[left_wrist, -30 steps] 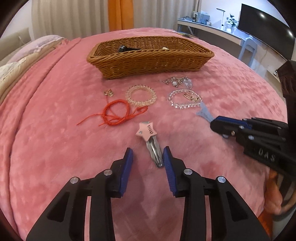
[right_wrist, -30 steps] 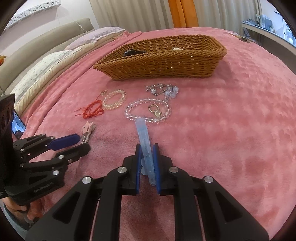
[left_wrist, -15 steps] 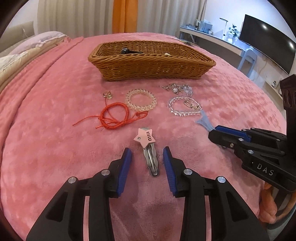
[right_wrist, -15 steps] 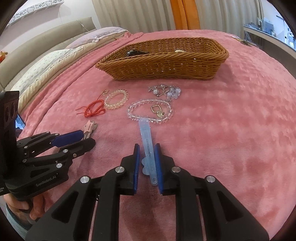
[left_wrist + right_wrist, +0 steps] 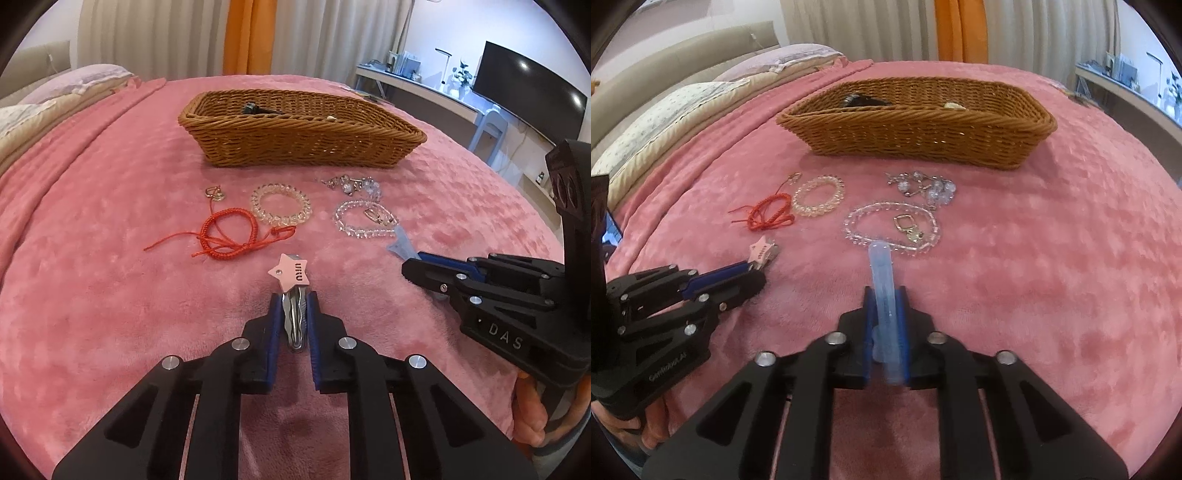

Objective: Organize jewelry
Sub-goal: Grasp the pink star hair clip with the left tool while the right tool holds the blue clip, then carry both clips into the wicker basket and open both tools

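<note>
The left gripper [image 5: 293, 301] had its blue pads pressed against the metal shank of a star hair clip [image 5: 291, 280], whose pink star head stuck out just past the fingertips. The right gripper [image 5: 885, 295] was clamped on a pale blue clip [image 5: 882, 280] that pointed forward beyond its tips, its far end touching the near edge of a clear bead bracelet [image 5: 890, 230] with a gold clasp [image 5: 908, 227] lying inside the loop. Ahead of the left jaws lay a red cord bracelet [image 5: 221, 236], and just beyond it a chunky crystal bracelet [image 5: 280, 205] and a small gold earring [image 5: 215, 193]. Farther ahead of the right jaws sat a silver beaded chain [image 5: 923, 184]. Farthest out on the pink blanket [image 5: 92, 258] stood a wicker basket [image 5: 295, 142], holding a dark object [image 5: 255, 109] toward its left end and a small pale item [image 5: 955, 106] toward its right.
</note>
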A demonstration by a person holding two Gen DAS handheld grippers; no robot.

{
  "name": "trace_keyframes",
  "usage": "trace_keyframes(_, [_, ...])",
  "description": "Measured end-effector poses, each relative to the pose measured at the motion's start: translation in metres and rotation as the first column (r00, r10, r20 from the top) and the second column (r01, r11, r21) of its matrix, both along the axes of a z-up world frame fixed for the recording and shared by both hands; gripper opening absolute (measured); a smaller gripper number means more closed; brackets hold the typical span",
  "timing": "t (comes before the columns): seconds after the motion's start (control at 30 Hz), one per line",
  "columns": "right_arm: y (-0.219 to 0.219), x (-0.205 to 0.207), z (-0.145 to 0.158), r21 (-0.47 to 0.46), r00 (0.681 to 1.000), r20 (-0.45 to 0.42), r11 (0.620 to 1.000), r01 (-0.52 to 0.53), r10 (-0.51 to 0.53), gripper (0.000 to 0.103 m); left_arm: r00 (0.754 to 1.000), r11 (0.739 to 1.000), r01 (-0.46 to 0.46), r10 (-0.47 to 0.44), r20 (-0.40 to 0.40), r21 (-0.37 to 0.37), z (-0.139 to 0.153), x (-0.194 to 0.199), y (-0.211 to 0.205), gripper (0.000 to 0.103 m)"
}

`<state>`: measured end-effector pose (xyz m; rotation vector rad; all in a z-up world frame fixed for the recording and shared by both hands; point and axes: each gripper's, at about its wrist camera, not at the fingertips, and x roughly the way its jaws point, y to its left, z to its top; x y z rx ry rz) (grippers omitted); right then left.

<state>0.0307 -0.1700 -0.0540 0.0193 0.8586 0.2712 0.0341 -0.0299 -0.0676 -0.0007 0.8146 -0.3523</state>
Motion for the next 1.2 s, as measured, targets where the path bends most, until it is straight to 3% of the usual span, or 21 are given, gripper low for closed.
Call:
trace_keyframes(0.47, [-0.015, -0.013, 0.018, 0.099, 0.997, 0.075, 0.995, -0.015, 0.008, 0.009, 0.996, 0.998, -0.003, 0.008, 0.085, -0.057, 0.020, -0.011, 0.010, 0.012])
trace_keyframes(0.73, [-0.027, -0.006, 0.070, 0.110, 0.987, 0.160, 0.994, -0.005, -0.013, 0.009, 0.983, 0.993, -0.009, 0.030, 0.183, -0.118, 0.067, -0.009, 0.017, 0.012])
trace_keyframes(1.0, [-0.041, 0.053, 0.128, 0.108, 0.962, 0.268, 0.994, 0.022, -0.050, 0.009, 0.955, 0.993, 0.028, 0.008, 0.297, -0.115, 0.127, 0.046, 0.000, 0.012])
trace_keyframes(1.2, [-0.050, 0.124, 0.125, 0.148, 0.969, 0.232, 0.988, 0.046, -0.080, 0.009, 0.956, 0.988, 0.066, -0.023, 0.293, -0.137, 0.130, 0.105, -0.019, 0.012])
